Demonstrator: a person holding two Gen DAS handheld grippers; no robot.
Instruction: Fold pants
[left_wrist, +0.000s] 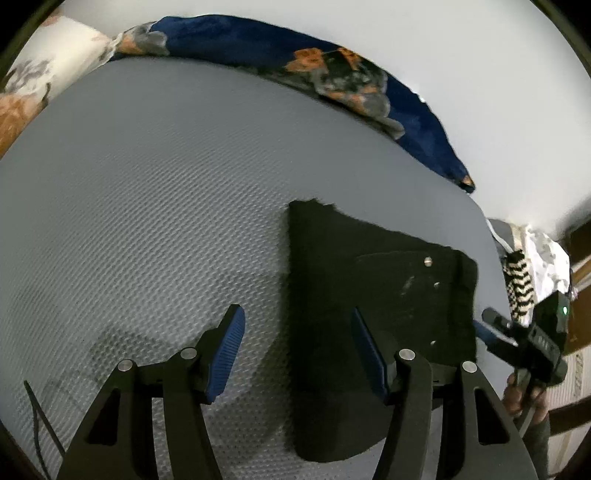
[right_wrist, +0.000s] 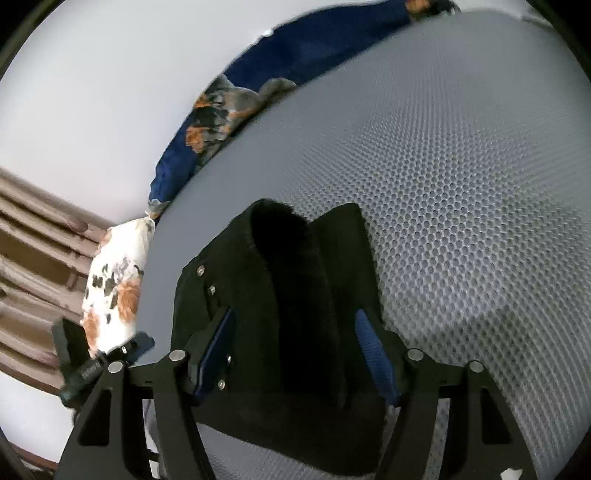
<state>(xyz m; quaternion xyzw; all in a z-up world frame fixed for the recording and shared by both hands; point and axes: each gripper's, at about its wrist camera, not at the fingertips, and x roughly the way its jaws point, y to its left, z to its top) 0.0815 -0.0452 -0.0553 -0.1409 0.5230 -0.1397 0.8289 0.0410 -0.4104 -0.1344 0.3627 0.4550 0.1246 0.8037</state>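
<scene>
The black pants (left_wrist: 369, 266) lie folded into a compact block on the grey mesh mattress (left_wrist: 147, 184), metal buttons facing up. My left gripper (left_wrist: 295, 312) hovers over their left edge, open; bare mattress and the pants' edge lie below the gap and nothing is gripped. In the right wrist view the pants (right_wrist: 288, 266) fill the space under my right gripper (right_wrist: 295, 314). Its blue pads (right_wrist: 373, 350) stand wide apart on either side of the bundle, not pressing on it. The right gripper's tip (left_wrist: 487, 328) shows at the pants' right edge.
A blue floral blanket (left_wrist: 258, 48) runs along the mattress's far edge by the white wall. A white floral pillow (right_wrist: 114, 284) lies at the mattress corner. A striped cloth (left_wrist: 521, 284) hangs off the right side. A person's hand (left_wrist: 517, 395) holds the right gripper.
</scene>
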